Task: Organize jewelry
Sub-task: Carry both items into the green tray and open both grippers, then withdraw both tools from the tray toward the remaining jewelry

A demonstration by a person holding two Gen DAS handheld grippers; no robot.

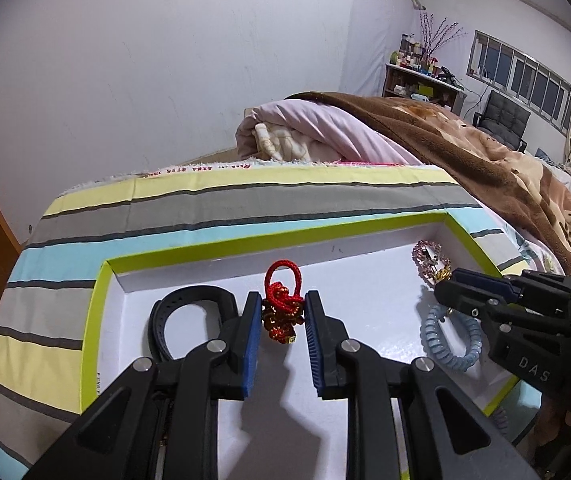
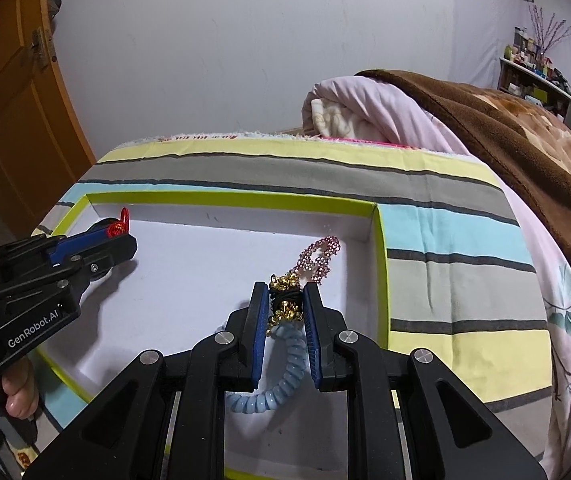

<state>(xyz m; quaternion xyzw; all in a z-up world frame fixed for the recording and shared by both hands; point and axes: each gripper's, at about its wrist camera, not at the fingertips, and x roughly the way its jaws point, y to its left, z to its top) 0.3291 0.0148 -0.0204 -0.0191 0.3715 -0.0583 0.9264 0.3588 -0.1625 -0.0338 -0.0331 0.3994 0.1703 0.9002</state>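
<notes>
A shallow white tray (image 1: 365, 256) with a lime-green rim lies on a striped sheet (image 1: 205, 200) over the bed, and both tongs reach down into it side by side.

The left tongs (image 1: 283, 318) are clamped on a red cord knot (image 1: 281, 300) with gold beads; the blue pads press its two sides and its loop stands up beyond the tips, toward the far wall of the tray. Just left of these tongs, a black band (image 1: 173, 312) lies curled on the tray floor, partly hidden behind the left finger.

The right tongs (image 2: 284, 308) are closed on a black cord with gold bells (image 2: 285, 304), which sits squeezed between the pads near their tips. Under them, nearer the camera, a pale blue coil tie (image 2: 281, 380) rests on the tray floor; whether it hangs from the bell cord cannot be told. Just beyond the tips, a pink beaded piece (image 2: 319, 258) lies near the tray's far right corner, touching or just beside the bells.

In the right wrist view a hand (image 2: 9, 392) grips the handle of the left tool at the lower left. A pink quilt (image 1: 317, 128) and a brown blanket (image 1: 485, 152) are heaped on the bed beyond the tray, to the right.
</notes>
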